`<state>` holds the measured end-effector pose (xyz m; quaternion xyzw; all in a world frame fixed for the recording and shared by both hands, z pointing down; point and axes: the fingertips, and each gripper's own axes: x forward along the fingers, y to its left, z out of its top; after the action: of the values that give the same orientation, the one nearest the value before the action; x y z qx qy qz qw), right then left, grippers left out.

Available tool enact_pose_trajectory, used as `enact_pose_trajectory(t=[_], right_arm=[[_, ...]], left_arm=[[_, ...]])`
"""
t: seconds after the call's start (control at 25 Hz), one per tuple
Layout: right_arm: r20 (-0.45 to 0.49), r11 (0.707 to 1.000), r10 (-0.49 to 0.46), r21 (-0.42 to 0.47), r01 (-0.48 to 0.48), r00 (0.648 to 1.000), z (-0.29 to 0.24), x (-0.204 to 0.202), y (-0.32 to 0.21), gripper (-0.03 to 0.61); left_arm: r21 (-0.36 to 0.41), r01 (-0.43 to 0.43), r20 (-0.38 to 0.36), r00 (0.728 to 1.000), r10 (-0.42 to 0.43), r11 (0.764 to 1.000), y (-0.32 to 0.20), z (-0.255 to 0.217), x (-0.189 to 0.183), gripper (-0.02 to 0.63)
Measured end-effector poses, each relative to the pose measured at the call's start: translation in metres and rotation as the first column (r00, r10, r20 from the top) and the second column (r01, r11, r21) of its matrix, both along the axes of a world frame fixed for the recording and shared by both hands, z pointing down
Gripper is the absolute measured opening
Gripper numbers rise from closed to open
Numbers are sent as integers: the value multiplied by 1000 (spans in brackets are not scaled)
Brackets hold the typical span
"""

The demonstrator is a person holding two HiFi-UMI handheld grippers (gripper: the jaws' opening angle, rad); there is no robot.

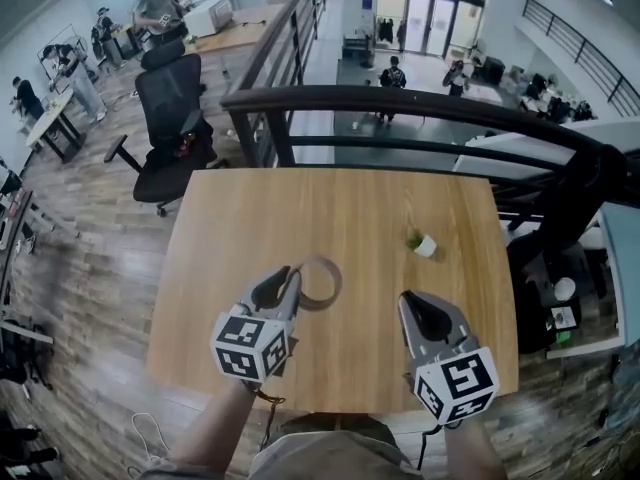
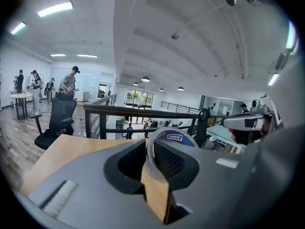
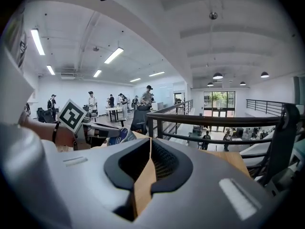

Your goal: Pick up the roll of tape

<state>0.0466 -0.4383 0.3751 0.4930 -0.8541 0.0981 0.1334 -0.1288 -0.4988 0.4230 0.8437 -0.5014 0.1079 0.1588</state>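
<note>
- Where is the roll of tape (image 2: 174,137) found?
- It is pinched by its band between the jaws of the left hand-held gripper (image 1: 290,278), and a blue label on the roll is seen past the jaw tips. Taken from the small potted plant (image 1: 423,243), the roll is placed to the left and nearer the person.
- Is it lifted off the desk (image 1: 350,208)?
- It appears to be held clear of the wood, though from above this is hard to judge.
- And the right hand-held gripper (image 1: 412,303)?
- Its jaws are pressed together and nothing is caught between them. It is held on the near side of the potted plant, apart from it.
- What else is seen round the plant?
- The plant is set upright on the desk. Beyond it a dark railing (image 1: 400,103) is seen along the desk's far edge. Well to the plant's left and farther off, a black office chair (image 1: 170,118) is parked on the wooden floor (image 1: 90,268).
</note>
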Motion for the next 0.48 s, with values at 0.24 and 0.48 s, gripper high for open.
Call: enact_pose_trajectory(t=[0.24,0.48], right_arm=[[18,1000,-30,9,30,999,-17,-10,30,18],[17,999,-45,9,45,999,-20,-14,56,18]], left_arm=[[34,18,17,1000,-19,999,48,-22,-21,52],[19,8,-4,1000,-8,1000,86,-26,-28,52]])
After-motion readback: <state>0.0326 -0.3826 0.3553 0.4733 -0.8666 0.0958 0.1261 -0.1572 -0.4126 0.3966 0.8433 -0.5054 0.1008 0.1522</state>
